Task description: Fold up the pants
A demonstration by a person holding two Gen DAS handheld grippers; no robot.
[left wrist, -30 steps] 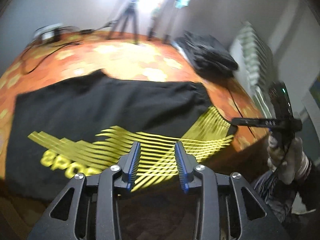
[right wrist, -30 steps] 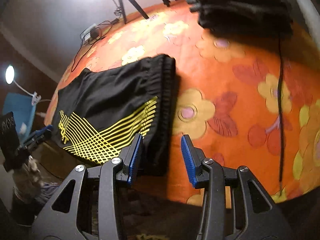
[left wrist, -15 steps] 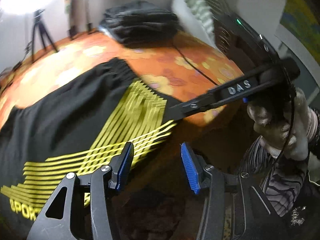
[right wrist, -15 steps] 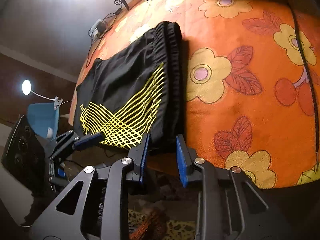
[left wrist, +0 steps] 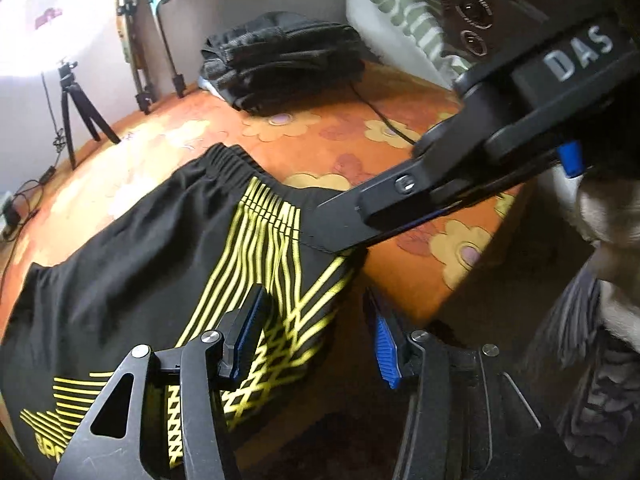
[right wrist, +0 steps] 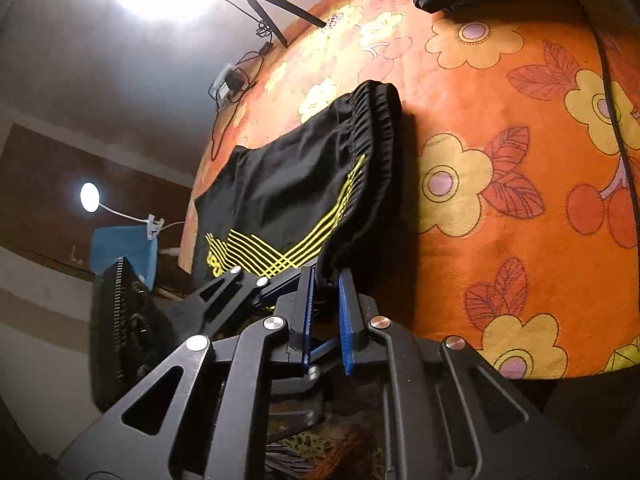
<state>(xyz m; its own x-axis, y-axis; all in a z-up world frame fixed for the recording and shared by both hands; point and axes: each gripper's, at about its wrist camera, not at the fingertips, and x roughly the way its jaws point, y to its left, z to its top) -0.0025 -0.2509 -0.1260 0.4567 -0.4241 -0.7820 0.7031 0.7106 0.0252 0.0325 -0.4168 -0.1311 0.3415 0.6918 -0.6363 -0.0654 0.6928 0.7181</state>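
Note:
Black pants with yellow stripes (left wrist: 160,248) lie flat on the orange flowered surface (left wrist: 328,148), waistband toward the right. My left gripper (left wrist: 316,332) is open at the near edge, its left finger over the striped corner. My right gripper (right wrist: 326,304) is shut on the near waistband corner of the pants (right wrist: 296,188); in the left wrist view it (left wrist: 332,236) reaches in from the right onto that corner. The left gripper also shows in the right wrist view (right wrist: 248,284), just left of the right one.
A stack of folded dark clothes (left wrist: 280,64) lies at the far side, with a black cable (left wrist: 380,116) running from it. Tripods (left wrist: 76,108) stand at the back left. A radiator (left wrist: 404,12) is at the back right. The surface's near edge drops off below the grippers.
My right gripper closed onto the waistband corner at the near edge. My left gripper swung right along the near edge toward the same corner and stayed open.

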